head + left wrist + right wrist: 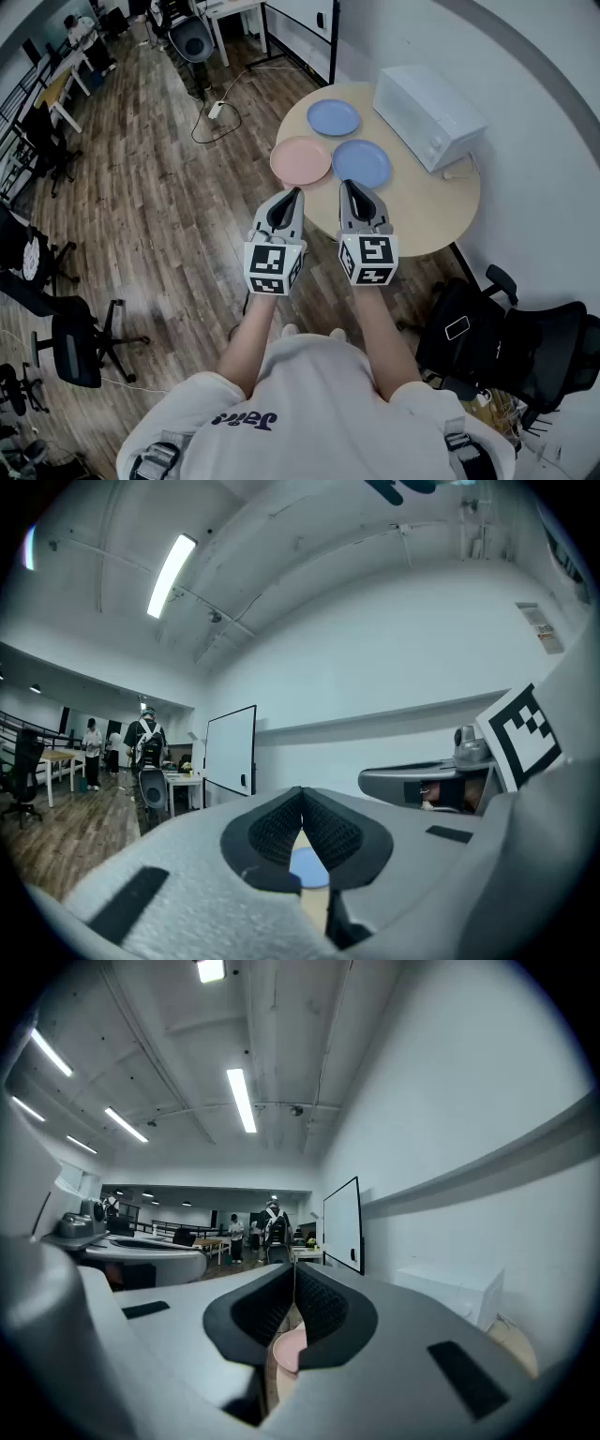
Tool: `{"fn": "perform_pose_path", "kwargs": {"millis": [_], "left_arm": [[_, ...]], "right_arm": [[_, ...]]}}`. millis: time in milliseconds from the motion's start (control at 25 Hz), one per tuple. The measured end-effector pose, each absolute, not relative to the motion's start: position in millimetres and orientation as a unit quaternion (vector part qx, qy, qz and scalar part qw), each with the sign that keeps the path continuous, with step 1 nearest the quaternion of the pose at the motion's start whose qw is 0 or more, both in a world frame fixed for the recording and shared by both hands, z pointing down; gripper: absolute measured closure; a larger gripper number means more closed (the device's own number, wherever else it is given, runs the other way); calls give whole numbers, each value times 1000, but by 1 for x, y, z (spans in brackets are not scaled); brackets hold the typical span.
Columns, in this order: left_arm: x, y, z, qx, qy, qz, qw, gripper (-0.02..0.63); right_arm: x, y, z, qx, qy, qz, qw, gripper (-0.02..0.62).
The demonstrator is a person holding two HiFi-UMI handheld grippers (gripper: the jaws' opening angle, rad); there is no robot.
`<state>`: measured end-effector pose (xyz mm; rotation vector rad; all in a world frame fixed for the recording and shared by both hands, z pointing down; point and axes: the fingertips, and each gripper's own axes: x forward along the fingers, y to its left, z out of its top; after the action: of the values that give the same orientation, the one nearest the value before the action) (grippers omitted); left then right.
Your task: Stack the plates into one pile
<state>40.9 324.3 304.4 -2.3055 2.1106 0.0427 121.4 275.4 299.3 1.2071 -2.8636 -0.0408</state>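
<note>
Wood-plank flooring runs through an open office, and against the white wall stands a round table (427,220) with a white countertop oven (429,115) at its two o'clock side. Three plates lie flat on the tabletop in a loose triangle. Taking the middle of that group as the dial's centre, a blue plate (333,117) lies at twelve o'clock, a pink plate (301,160) at eight o'clock and a second blue plate (361,163) at four o'clock. Their rims are just beside one another, but none rests on another.

The left gripper (294,191) and the right gripper (348,185) are held level, side by side, at about six o'clock from the plates and clear of them. Each gripper's own view shows its jaws pressed together with nothing between them. A sliver of blue plate shows beneath the left tips and a sliver of pink plate beneath the right.

I judge that stacking has not begun, since no plate is lifted, gripped or laid on another. All of the work remains: two plates must be picked up by the rim and set on the third, and either gripper must first open before it can take an edge.
</note>
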Motion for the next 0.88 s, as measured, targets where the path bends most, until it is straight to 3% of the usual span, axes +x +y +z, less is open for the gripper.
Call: {"fn": "perform_pose_path", "kwargs": {"millis": [440,880], "left_arm": [[-21,326,347,-747,663,21,-40,591],[-40,221,356,-728,684,14,-50,591]], "right_arm": [[65,285,350,416,-907,20,64,572],[52,179,371,397,-913,57,70,572]]}}
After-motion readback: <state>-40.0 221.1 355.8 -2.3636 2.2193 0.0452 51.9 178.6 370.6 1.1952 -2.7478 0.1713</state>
